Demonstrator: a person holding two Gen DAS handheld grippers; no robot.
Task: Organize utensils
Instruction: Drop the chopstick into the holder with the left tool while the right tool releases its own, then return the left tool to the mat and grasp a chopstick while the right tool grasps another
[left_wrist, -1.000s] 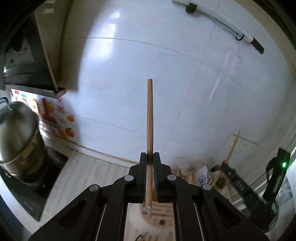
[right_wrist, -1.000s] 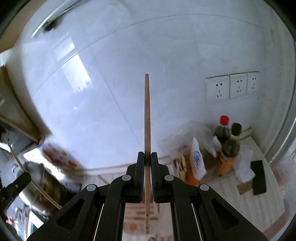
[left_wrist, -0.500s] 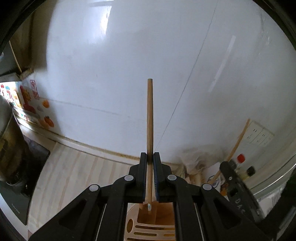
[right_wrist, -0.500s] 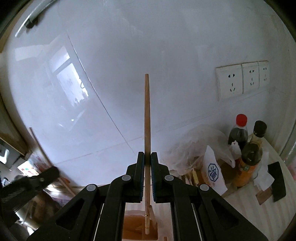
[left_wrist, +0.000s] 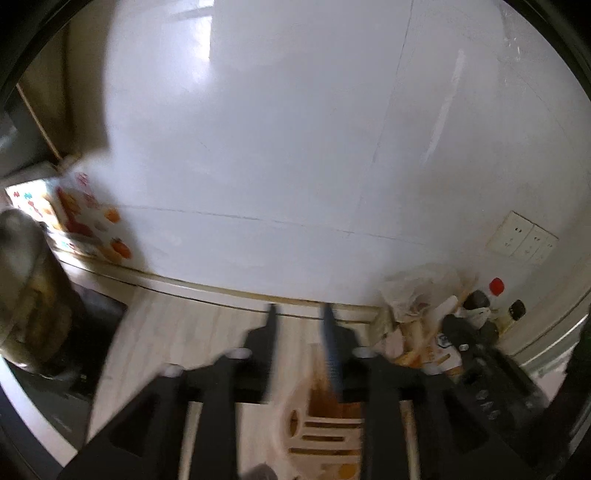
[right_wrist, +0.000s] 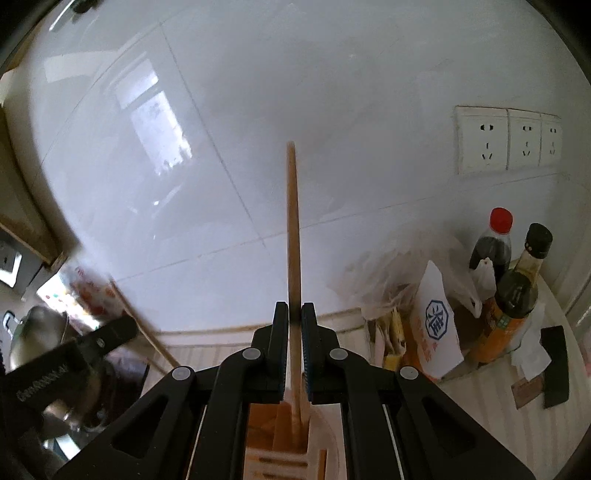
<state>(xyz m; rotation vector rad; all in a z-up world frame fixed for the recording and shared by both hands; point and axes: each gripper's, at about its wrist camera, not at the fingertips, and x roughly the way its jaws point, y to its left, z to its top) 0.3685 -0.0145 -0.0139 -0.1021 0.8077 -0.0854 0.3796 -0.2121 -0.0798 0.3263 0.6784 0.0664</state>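
The chopstick (right_wrist: 293, 258) in my right gripper (right_wrist: 294, 354) stands upright, pinched between the pads w/ jaws nearly shut on it. Its lower tip is down inside the slotted utensil holder (right_wrist: 273, 458) just below the fingers, next to what look like other wooden sticks already in there; can't tell if the tip touches bottom.

My left gripper (left_wrist: 301, 350) is opening right now, jaws about halfway apart, and nothing sits between the pads. The frame is blurred, so I can't see a stick in the left view; the same holder (left_wrist: 321, 435) shows just under and slightly right of the left fingers. In the right view a thin wooden stick (right_wrist: 142, 325) slants by the left gripper's body (right_wrist: 74, 354), too smeared to say where it ends.

Outward: pale counter, white tiled wall (right_wrist: 258, 110) behind, bags and sauce bottles (right_wrist: 517, 291) to the right, a metal pot (right_wrist: 37, 332) on the stove at left.

Risks, imo: if I let go of the right stick while it's off vertical, it could lean out over the rim or knock its neighbours. Both grippers crowd one small holder, so they could bump, or tip it, since it looks light. Moving fast enough to blur the view makes that more likely.
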